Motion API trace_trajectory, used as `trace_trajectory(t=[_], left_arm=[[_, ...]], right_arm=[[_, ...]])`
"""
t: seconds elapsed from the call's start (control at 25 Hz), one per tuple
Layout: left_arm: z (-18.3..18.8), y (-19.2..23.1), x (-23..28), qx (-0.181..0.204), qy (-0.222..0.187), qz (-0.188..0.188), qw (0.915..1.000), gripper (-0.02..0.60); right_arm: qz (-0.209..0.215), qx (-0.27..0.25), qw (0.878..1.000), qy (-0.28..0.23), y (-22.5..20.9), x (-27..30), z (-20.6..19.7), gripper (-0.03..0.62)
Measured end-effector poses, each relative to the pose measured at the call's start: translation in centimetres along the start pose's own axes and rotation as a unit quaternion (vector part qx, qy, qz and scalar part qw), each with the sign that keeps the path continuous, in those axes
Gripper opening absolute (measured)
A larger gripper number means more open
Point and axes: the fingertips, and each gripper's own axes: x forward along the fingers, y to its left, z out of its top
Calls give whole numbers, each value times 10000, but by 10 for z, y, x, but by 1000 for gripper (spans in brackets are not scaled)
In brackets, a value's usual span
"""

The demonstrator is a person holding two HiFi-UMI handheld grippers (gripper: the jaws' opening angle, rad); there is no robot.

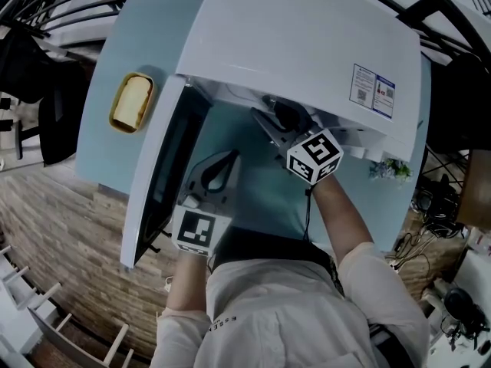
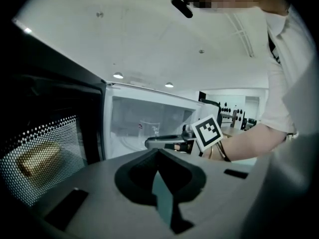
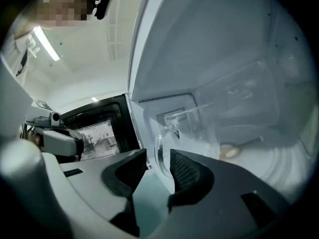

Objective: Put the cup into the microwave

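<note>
On the pale blue table (image 1: 107, 60) in the head view, the white microwave (image 1: 307, 44) stands with its door (image 1: 153, 182) swung open to your left. Your right gripper (image 1: 270, 113) reaches into the cavity, its marker cube just outside the opening. Your left gripper (image 1: 224, 163) hangs lower, close beside the inner face of the door and over the table in front of the oven. A yellow dish (image 1: 132, 100) holding bread sits on the table beyond the door, well apart from both grippers.

In the left gripper view, your left gripper (image 2: 158, 156) has its jaws pressed together with nothing between them. Past it you see the dark mesh door (image 2: 45, 153) at left and the lit cavity ahead. The clear cup (image 2: 148, 127) shows faintly inside the cavity, with the tips of the right gripper (image 2: 149, 143) at it.

In the right gripper view, your right gripper (image 3: 158, 156) has its jaws a little apart. The handle (image 3: 162, 151) of the cup (image 3: 229, 113) sits in the gap, close against the right jaw with a sliver of space at the left one. The cup is inside the microwave, over the white floor of the cavity. The left gripper (image 3: 57, 139) shows at far left, in front of the door (image 3: 99, 133)
</note>
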Motion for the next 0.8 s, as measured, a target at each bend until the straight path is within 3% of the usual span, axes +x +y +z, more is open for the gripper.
trace_trajectory(t=[0.12, 0.4, 0.68, 0.8], left_arm=[[1, 0, -2, -84, -1, -5, 10000, 2], [11, -11, -8, 174, -137, -256, 9994, 2], [41, -26, -29, 435, -379, -600, 9965, 2], [54, -29, -44, 427, -493, -696, 9954, 2]], right_arm=[[-208, -215, 9995, 73, -3, -7, 0, 140], [-714, -540, 9960, 25, 0, -40, 16, 140], [-1357, -206, 9894, -472, 22, -88, 55, 135], [-1396, -87, 9885, -572, 45, -102, 67, 69]])
